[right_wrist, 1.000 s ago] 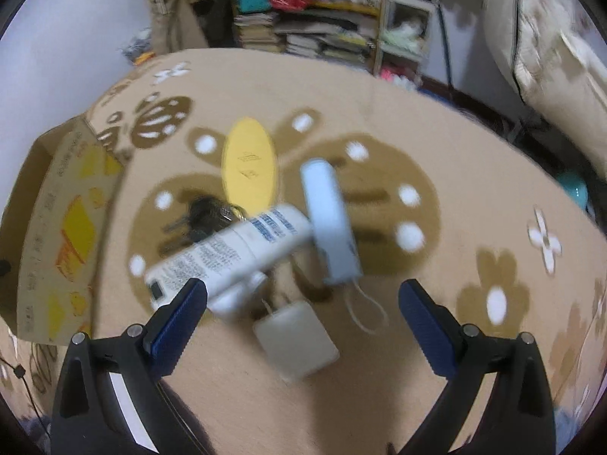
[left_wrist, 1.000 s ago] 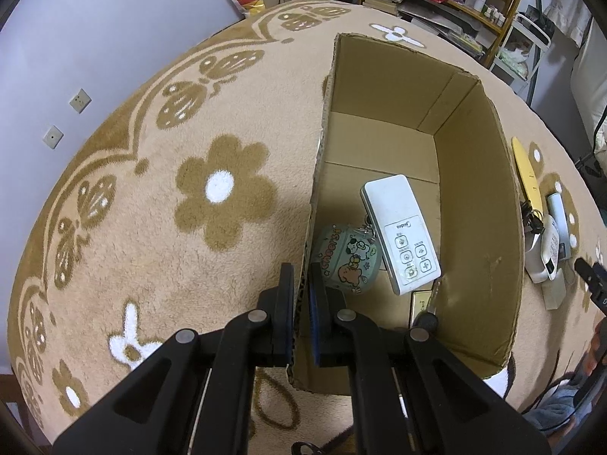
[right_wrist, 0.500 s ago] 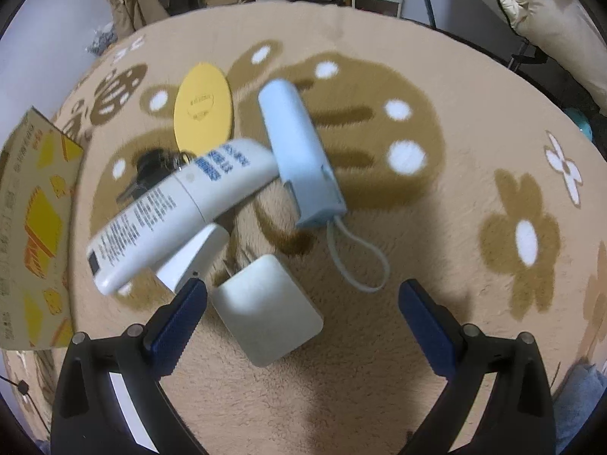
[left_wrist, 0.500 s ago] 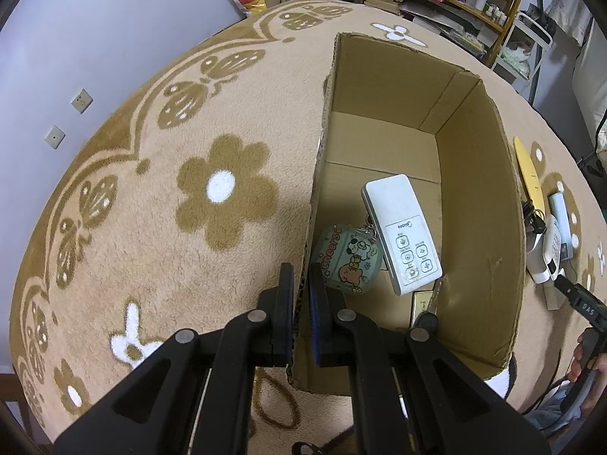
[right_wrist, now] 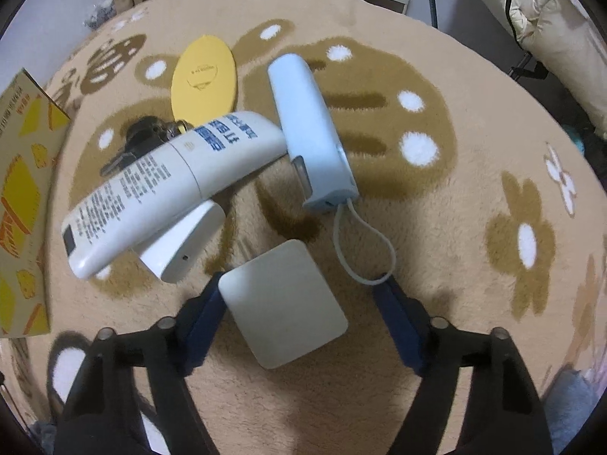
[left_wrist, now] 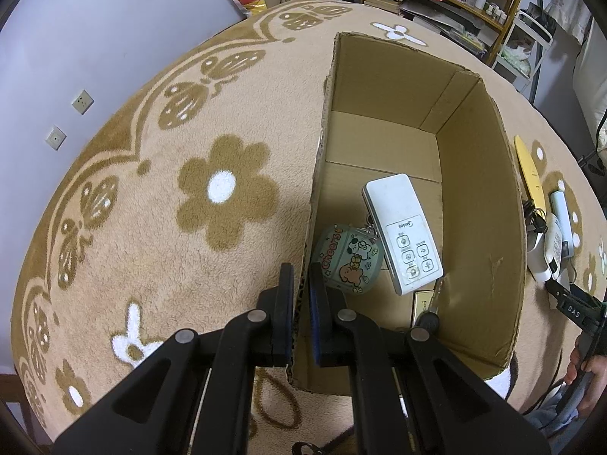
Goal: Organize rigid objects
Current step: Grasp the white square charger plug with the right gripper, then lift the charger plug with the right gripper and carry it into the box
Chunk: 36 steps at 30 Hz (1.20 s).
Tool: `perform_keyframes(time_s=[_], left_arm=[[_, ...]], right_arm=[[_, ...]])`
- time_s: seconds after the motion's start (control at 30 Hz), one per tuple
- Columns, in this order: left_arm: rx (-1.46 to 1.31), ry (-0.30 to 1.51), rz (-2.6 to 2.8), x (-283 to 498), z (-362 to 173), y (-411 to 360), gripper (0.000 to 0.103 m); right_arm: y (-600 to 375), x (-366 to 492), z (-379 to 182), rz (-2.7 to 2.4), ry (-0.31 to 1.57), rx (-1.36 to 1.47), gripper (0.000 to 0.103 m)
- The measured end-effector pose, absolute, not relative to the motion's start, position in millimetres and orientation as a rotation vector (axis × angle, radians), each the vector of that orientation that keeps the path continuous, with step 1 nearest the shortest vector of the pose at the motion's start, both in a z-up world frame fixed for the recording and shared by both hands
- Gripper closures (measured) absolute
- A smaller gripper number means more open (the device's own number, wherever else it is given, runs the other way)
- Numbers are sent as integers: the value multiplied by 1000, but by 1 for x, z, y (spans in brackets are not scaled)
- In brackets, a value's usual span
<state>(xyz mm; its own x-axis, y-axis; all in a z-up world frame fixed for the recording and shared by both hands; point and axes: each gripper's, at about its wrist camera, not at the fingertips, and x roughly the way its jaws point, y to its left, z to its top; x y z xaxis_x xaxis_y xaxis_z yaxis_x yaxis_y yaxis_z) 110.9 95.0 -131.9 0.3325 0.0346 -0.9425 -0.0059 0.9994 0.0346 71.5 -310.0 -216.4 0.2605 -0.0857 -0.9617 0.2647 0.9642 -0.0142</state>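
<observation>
The left gripper (left_wrist: pixel 301 295) is clamping the near left wall of one open cardboard box (left_wrist: pixel 478 204), one finger inside and one outside. The box is standing on a flower-patterned carpet (left_wrist: pixel 151 189) and is holding one white remote control (left_wrist: pixel 402 233), one round cartoon pouch (left_wrist: pixel 347 259) touching the remote, one key (left_wrist: pixel 430 309) and one small card (left_wrist: pixel 421 301).

The right gripper (right_wrist: pixel 299 313) is pointing steeply down, and its jaws have just been closing; they are straddling one white square block (right_wrist: pixel 282 303), the left pad at its edge, the right pad apart from it. Five further items are lying beyond it: one white tube (right_wrist: pixel 170 185), one white wedge-shaped object (right_wrist: pixel 182 246) under the tube, one pale blue power bank (right_wrist: pixel 311 132) with a loop cord, one yellow oval (right_wrist: pixel 205 76) and one dark key bunch (right_wrist: pixel 144 136).
</observation>
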Motion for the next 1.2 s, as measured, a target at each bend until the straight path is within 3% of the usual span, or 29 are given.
perform_keyframes(time_s=[0.07,0.17,0.53,1.2], left_arm=[[28,1231,27,111,-132,95,96],[29,1231,28,111,-132,95,96],[35,1231,31,110,-132,94,96],[28,1232,31,110,-131,94,96]], right_arm=[[-308,73,-216,-248,1299,154,35],[-309,71,-214,-250,1316,163,40],[-294,74,-208,-285,1359,123,40],[-293,76,-136,-240,1157,208,41]])
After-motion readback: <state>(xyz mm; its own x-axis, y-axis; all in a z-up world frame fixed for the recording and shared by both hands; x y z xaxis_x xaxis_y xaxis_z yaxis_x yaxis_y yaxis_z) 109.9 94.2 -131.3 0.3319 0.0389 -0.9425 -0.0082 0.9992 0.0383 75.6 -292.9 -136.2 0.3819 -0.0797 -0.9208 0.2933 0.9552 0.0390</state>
